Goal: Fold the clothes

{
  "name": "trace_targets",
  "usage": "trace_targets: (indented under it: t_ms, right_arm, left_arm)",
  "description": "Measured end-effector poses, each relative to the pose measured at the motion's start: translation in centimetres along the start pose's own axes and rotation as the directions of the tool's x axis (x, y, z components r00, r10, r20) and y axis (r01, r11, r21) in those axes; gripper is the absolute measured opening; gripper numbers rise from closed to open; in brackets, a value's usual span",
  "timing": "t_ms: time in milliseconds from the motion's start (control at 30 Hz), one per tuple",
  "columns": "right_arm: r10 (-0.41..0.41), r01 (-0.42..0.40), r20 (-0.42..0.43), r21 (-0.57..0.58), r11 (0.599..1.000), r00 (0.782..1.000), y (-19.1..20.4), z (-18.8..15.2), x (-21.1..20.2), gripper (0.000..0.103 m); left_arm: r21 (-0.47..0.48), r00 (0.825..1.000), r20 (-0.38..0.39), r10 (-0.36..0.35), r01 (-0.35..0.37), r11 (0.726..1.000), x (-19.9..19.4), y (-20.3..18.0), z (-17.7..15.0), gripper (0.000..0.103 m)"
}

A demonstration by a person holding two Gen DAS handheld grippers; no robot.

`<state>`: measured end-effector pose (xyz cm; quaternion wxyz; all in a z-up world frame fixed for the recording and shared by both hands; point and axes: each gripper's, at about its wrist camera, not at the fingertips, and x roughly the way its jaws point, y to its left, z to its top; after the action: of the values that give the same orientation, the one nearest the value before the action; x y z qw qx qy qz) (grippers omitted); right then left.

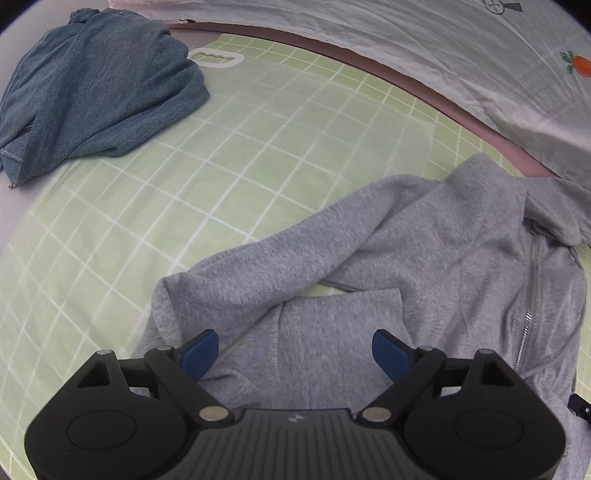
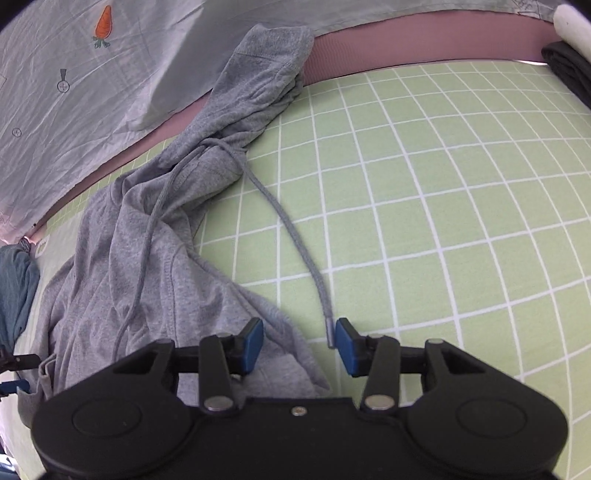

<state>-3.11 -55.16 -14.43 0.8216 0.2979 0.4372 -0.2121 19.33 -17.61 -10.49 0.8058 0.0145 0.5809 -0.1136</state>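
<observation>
So the grey zip hoodie (image 1: pixel 424 258) is lying rumpled on the green checked sheet (image 1: pixel 229 155), not folded at all. In the left wrist view one sleeve runs out toward the left, the zipper (image 1: pixel 530 295) goes down the right side, and the bottom part is bunched up right under the left gripper (image 1: pixel 295 354). That gripper has its blue pads spread wide with nothing between them, just hanging over the fabric and not pinching anything.

From the right wrist view, the hood end (image 2: pixel 266 74) stretches up onto the pink strip (image 2: pixel 406 40) at the edge of the sheet, next to a pale cover with a little carrot print (image 2: pixel 103 26). The drawstring (image 2: pixel 291 236) trails loose across the green squares, and its grey tip (image 2: pixel 330 332) sits just beside the inner face of the right-hand pad. The right gripper (image 2: pixel 299 345) is partly spread, with the hoodie's edge lying in the gap between the pads. I can't tell if the pad actually touches the cord tip, but the fingers aren't clamped on anything.

Off to the far left there's a blue-green garment (image 1: pixel 92 85) in a heap, well apart from the hoodie, with a white plastic handle thing (image 1: pixel 216 58) peeking out just beside it.
</observation>
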Motion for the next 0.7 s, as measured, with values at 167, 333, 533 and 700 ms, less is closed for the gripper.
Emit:
trace_targets:
  t_ms: [167, 333, 533, 700]
  right_arm:
    - [-0.017, 0.012, -0.053, -0.096, 0.995, 0.998, 1.5, -0.5, 0.2, 0.021]
    - [-0.031, 0.037, 0.055, -0.113, 0.993, 0.998, 1.7, -1.1, -2.2, 0.006]
    - [-0.018, 0.028, 0.281, -0.032, 0.999, 0.960, 0.9, -0.6, -11.0, 0.001]
    - [-0.065, 0.066, 0.314, 0.006, 0.998, 0.947, 0.4, -2.3, -14.7, 0.000]
  left_arm:
    - [0.032, 0.998, -0.027, -0.058, 0.059, 0.998, -0.4, -1.3, -1.7, 0.090]
    - [0.098, 0.998, -0.037, -0.044, 0.047, 0.994, 0.2, -2.5, -3.2, 0.075]
    - [0.122, 0.998, -0.058, -0.004, 0.011, 0.993, 1.2, -2.5, -4.2, 0.061]
    - [0.107, 0.998, -0.060, -0.012, 0.018, 0.994, 1.4, -1.9, -4.5, 0.062]
